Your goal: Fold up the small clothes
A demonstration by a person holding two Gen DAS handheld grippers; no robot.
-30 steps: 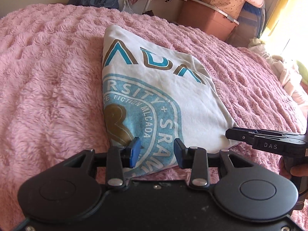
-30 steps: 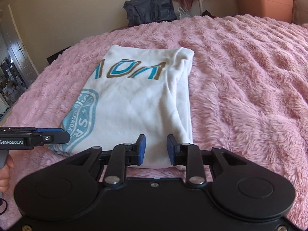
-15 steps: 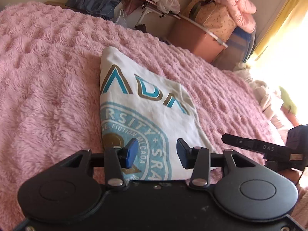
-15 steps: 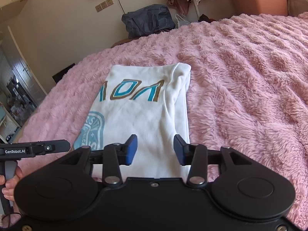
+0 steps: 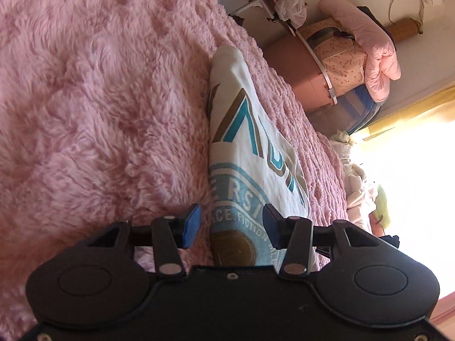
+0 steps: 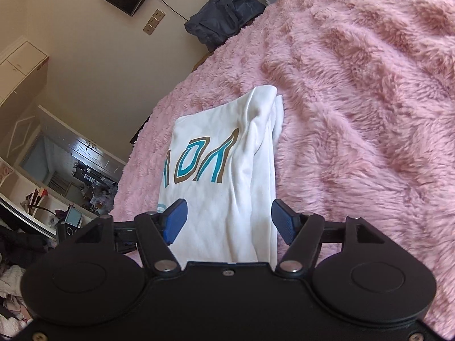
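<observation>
**Reporter:** What has just changed on the fluffy pink plush bed blanket [image 5: 93, 108]?

**Photographer:** Both tools have rolled sideways and their fingers have spread. A second ago each pair stood level and narrower over the near hem of the folded white cotton T-shirt with teal and brown print [image 6: 224, 176]. Now the left gripper [image 5: 230, 224] is tipped on its side, fingers wide apart, straddling the shirt's near left corner: one blue pad [image 5: 191, 226] over the blanket, the other over the print. It holds nothing.

**Reporter:** And the right?

**Photographer:** The right gripper [image 6: 229, 220] is tilted the other way, fingers also wide open and empty, bracketing the shirt's thick layered right edge.

**Reporter:** What does that mean for the fold?

**Photographer:** My reading is that both are lining up to pinch the near corners for another fold away from the camera. The shirt lies flat mid-bed, already a narrow rectangle, so the job looks well advanced.

**Reporter:** Any legible writing?

**Photographer:** Large teal-and-brown letters, only partly readable; an "A" is clear from the left view. The round seal shows "ERSI" and "FICTION". I see no legible branding on the grippers at this moment.

**Reporter:** Background?

**Photographer:** A dark blue bag [image 6: 224, 20] beyond the bed, and a brown storage box [image 5: 295, 68].
</observation>
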